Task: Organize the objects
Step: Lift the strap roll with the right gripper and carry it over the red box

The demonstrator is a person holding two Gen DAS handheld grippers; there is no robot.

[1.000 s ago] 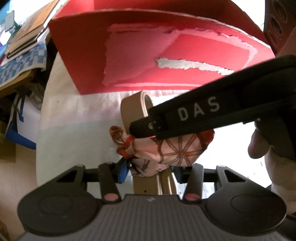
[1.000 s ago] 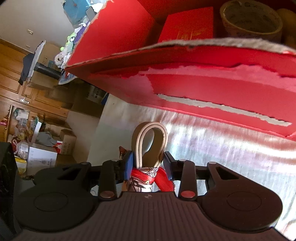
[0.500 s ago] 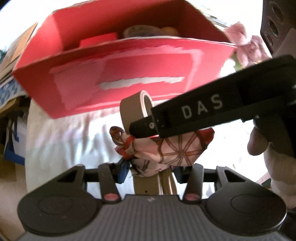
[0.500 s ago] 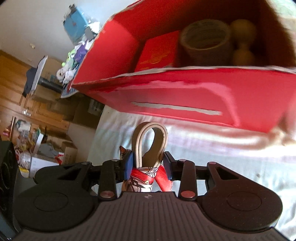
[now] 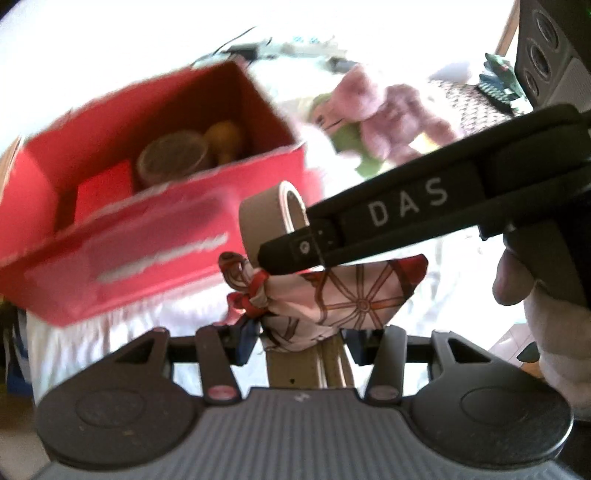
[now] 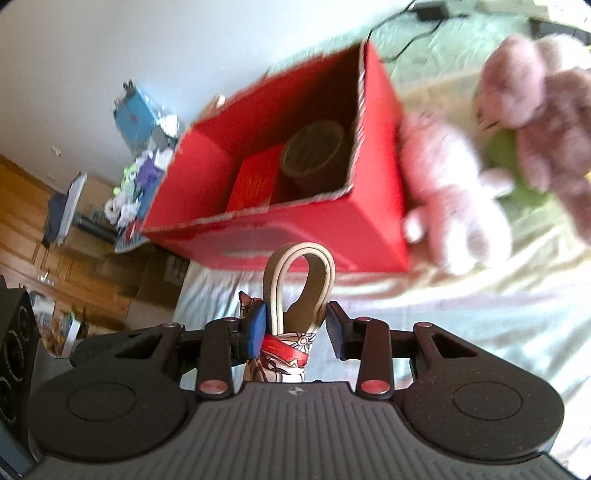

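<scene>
Both grippers hold one bundle in the air: a tan looped belt (image 5: 271, 218) with a red-and-white patterned scarf (image 5: 343, 299) tied around it. My left gripper (image 5: 299, 341) is shut on the belt's lower part. My right gripper (image 6: 295, 325) is shut on the belt (image 6: 301, 280) and scarf (image 6: 284, 350); its black body (image 5: 406, 214) crosses the left wrist view. An open red cardboard box (image 5: 147, 221) lies ahead and below, also in the right wrist view (image 6: 295, 206). It holds a tape roll (image 6: 314, 151), a red packet (image 6: 255, 182) and a wooden piece (image 5: 223, 142).
Pink plush toys (image 6: 454, 206) and a green one (image 5: 351, 140) lie right of the box on a pale bedsheet (image 6: 480, 314). A cable (image 6: 406, 33) runs behind the box. Wooden furniture and clutter (image 6: 74, 229) stand far left.
Both grippers have risen with the bundle. The box, earlier seen side-on and above, now shows its open top and contents, and the plush toys have come into view.
</scene>
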